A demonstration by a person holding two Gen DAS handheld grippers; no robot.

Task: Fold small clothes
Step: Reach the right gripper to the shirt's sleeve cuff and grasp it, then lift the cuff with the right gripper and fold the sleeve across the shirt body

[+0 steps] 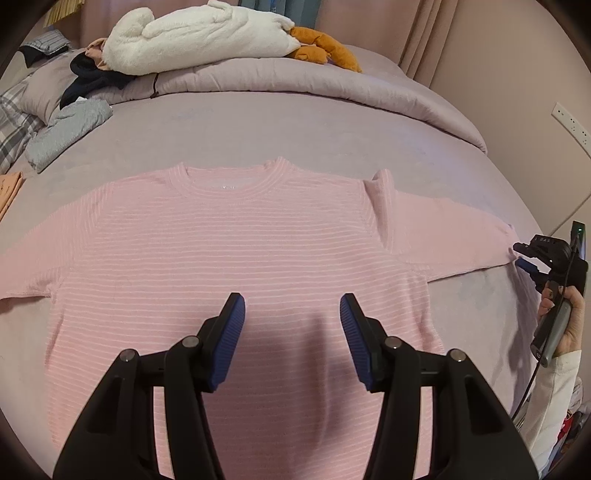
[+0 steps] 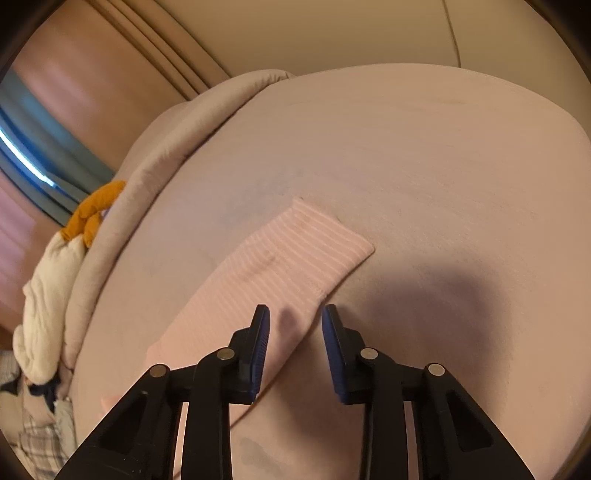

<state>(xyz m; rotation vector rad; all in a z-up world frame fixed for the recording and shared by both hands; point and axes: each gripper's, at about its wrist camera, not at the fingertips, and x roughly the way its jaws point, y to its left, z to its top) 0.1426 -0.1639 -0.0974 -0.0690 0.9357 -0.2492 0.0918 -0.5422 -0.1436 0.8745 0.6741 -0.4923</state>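
One bed [image 1: 295,122] fills both views, its mauve cover bare in the middle and cluttered at the far end: a rolled quilt [image 1: 332,85], a white plush toy [image 1: 207,33] with orange feet on top of it, and some grey and dark clothes [image 1: 70,125] beside the pillows on the left. A folded grey piece among them could be finished work, though we cannot tell.

Next in size is our sweater [image 1: 240,266], pink with thin pale stripes. It lies flat, collar away from us, both sleeves spread out to the sides. We see no fold in it, so we judge the folding proper has not begun: sleeves in, sides in and the body doubled over are all left.

Our right sleeve [image 2: 295,254] runs out over the cover, its cuff at the far end, smooth apart from a small pucker near its lower edge.

Our left gripper [image 1: 291,314] hangs over the lower chest with its jaws about half apart, and we see nothing pinched between them.

Our right gripper [image 2: 295,321] is narrower, jaws straddling the sleeve's near edge. The pads [image 2: 260,350] do not appear to press the cloth yet, so we count nothing as held. We expect this sleeve to be folded in first.
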